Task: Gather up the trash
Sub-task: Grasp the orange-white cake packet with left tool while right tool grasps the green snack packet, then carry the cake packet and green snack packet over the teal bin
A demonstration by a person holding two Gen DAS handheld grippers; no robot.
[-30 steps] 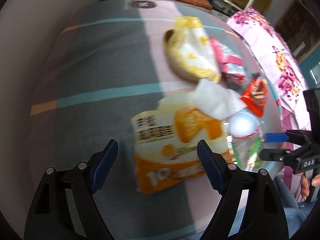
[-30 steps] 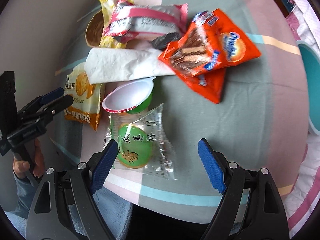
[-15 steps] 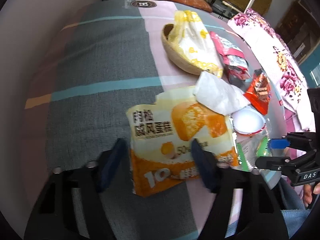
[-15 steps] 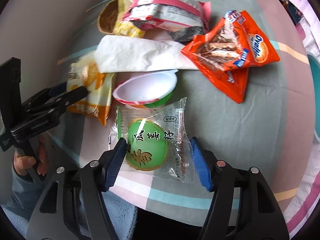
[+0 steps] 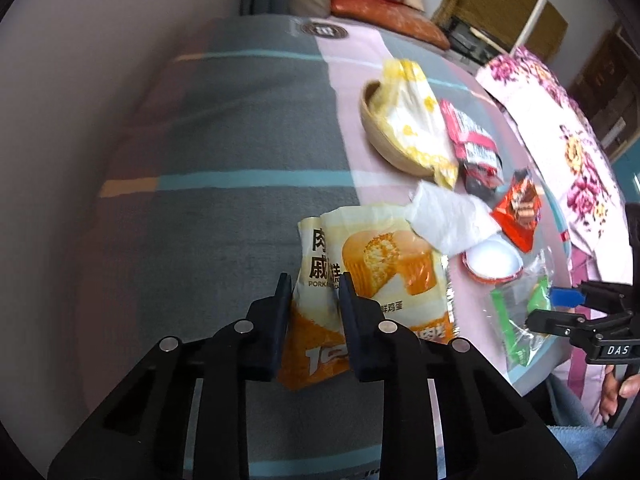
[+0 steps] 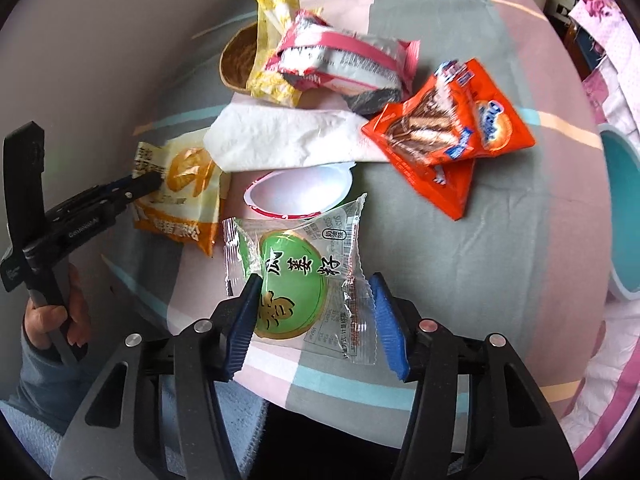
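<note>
A striped cloth (image 5: 240, 152) in grey, pink and teal is spread over the table, and the litter is gathered on its far and right part. The largest piece is the orange cake wrapper (image 5: 376, 276), lying flat near the front edge; its left margin is bunched into a fold and pinched between the nearly closed jaws of the left gripper (image 5: 312, 292) (in the right wrist view the same gripper (image 6: 146, 180) is seen biting that edge (image 6: 176, 196)). Overlapping the wrapper's far right corner is a crumpled white tissue (image 6: 288, 140). Beyond the tissue a yellow bag (image 6: 272, 60) is draped into a shallow brown bowl (image 6: 236, 64), and a pink-and-white packet (image 6: 344, 64) rests against the bag. To the right of these, two orange-red snack packets (image 6: 452, 136) lie one on the other. Just in front of the tissue sits a small white cup (image 6: 300, 192) with a red rim, lying on its side. Closest to the front edge is the clear wrapper with a green label (image 6: 300, 280), its far corner touching the cup; it is straddled by the right gripper (image 6: 314, 312), whose blue-padded jaws stand at a middling width on either side of it, the left pad touching the film and the right pad just clear.
</note>
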